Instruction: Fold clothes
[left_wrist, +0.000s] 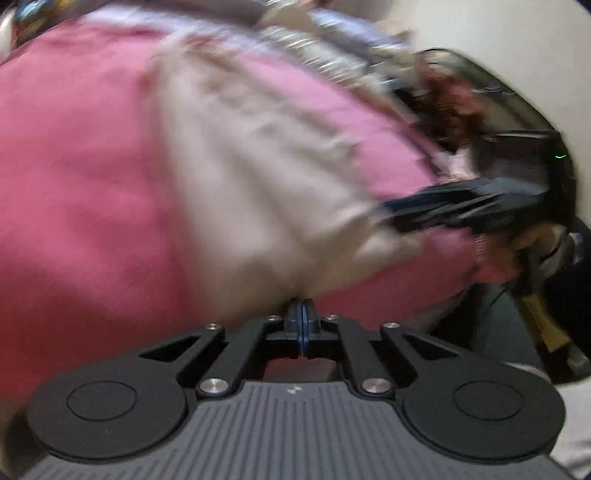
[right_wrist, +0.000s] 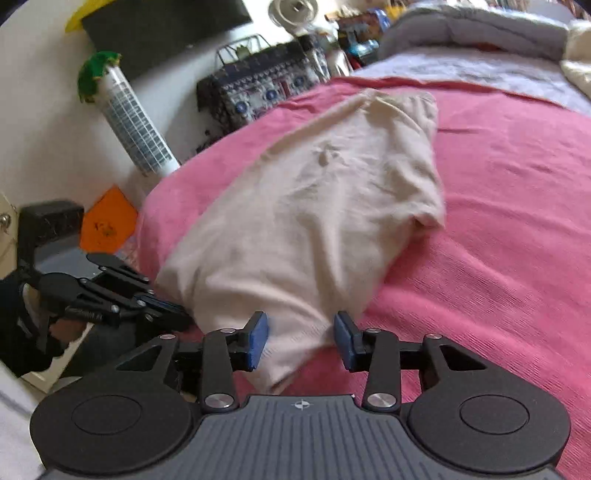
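Your left gripper (left_wrist: 302, 325) has its two blue-padded fingers pressed tight together, with no gap between them. The near edge of the beige garment (left_wrist: 258, 177) runs right into their tips, so they are pinching that edge. The left wrist view is badly smeared, and how much cloth sits between the pads cannot be told.

Your right gripper (right_wrist: 301, 339) is spread wide. Its blue pads (right_wrist: 258, 341) stand well apart, one on each side of the narrow near corner of the beige garment (right_wrist: 314, 206). That corner lies in the gap between them. The left pad seems to sit against the cloth, and the right pad is just beside it; whether either truly touches cannot be told. Nothing is gripped.

The garment lies lengthwise on the pink bedspread (right_wrist: 498, 221), stretching away from you toward the head of the bed. Its far end is bunched and folded over on itself, and its near end narrows into a corner at your right gripper.

In the right wrist view your left gripper (right_wrist: 162, 306) shows from the side at the left edge of the bed, its tip meeting the near left edge of the garment. Beyond the bedspread lie a grey blanket (right_wrist: 472, 26) and, beside the bed, a patterned bag (right_wrist: 255, 85) and a white tube with a green top (right_wrist: 136, 125).
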